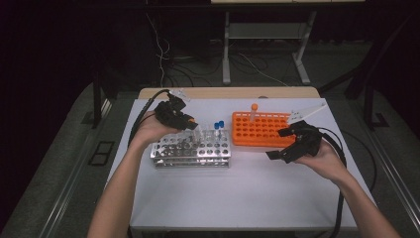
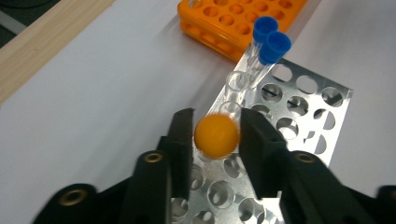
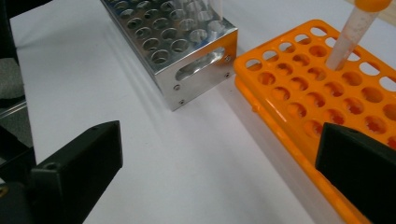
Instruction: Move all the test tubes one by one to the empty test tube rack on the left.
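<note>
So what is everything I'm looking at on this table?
white table: one, white top with a wooden far edge.
metal rack: one, silver, many round holes, left of middle.
orange rack: one, orange, just right of the metal rack.
blue-capped tubes: two, clear with blue caps, standing at the metal rack's far end.
uncapped tubes: two, clear, in the metal rack next to the blue-capped pair.
orange-capped tube in the orange rack: one, standing at its far edge.
orange-capped tube: one, over the metal rack, between the left jaws.
left tool: black, above the metal rack.
right tool: black, open, beside the orange rack.
</note>
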`<state>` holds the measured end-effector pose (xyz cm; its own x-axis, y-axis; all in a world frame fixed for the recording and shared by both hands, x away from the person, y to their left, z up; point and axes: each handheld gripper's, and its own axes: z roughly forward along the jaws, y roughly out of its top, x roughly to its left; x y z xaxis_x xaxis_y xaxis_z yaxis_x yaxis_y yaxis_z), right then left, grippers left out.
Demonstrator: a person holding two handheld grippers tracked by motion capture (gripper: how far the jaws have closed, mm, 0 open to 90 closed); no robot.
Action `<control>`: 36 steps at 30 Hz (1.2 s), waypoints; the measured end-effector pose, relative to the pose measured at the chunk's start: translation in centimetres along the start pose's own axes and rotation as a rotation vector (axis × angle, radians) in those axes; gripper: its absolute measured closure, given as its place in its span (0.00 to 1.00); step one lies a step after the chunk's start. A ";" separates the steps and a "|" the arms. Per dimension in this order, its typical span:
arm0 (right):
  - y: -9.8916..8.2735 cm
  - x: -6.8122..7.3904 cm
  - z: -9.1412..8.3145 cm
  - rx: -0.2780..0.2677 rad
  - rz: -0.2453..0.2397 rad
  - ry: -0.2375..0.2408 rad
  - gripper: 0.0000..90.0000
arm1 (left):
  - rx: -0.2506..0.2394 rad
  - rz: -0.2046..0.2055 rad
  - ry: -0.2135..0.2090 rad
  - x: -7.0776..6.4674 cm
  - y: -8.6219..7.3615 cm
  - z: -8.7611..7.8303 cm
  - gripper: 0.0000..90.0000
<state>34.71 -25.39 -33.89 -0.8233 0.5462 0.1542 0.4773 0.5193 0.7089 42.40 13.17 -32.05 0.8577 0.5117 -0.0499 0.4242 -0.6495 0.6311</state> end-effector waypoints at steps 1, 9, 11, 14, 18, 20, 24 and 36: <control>0.1 -0.2 0.1 0.001 0.004 0.002 0.00 | -0.011 -0.007 -0.003 -0.1 0.0 -0.1 0.65; 1.1 -1.8 0.6 -0.001 0.021 -0.019 0.00 | -0.055 -0.052 -0.003 -0.9 -0.1 -2.0 0.43; 1.4 -2.2 0.8 0.004 0.024 -0.026 0.00 | -0.064 -0.060 -0.004 -1.2 -0.2 -2.5 0.37; 1.9 -2.9 1.0 -0.001 0.037 -0.032 0.00 | -0.084 -0.069 -0.006 -1.8 -0.4 -3.2 0.30; 2.4 -3.6 1.3 -0.005 0.044 -0.041 0.00 | -0.107 -0.080 -0.015 -2.6 -0.9 -3.9 0.20; 2.7 -3.9 1.5 -0.003 0.040 -0.049 0.00 | -0.121 -0.085 -0.016 -3.1 -1.3 -4.3 0.15; 3.1 -4.5 2.0 0.001 0.051 -0.057 0.00 | -0.124 -0.088 -0.006 -4.2 -2.1 -4.5 0.06; 3.9 -6.1 4.0 -0.011 0.065 -0.094 0.00 | -0.181 -0.094 0.021 -6.8 -4.6 -5.7 0.00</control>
<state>42.80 -24.06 -34.80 -0.7577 0.6384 0.1353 0.5252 0.4736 0.7070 32.96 15.87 -30.24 0.8096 0.5783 -0.1002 0.4414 -0.4873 0.7535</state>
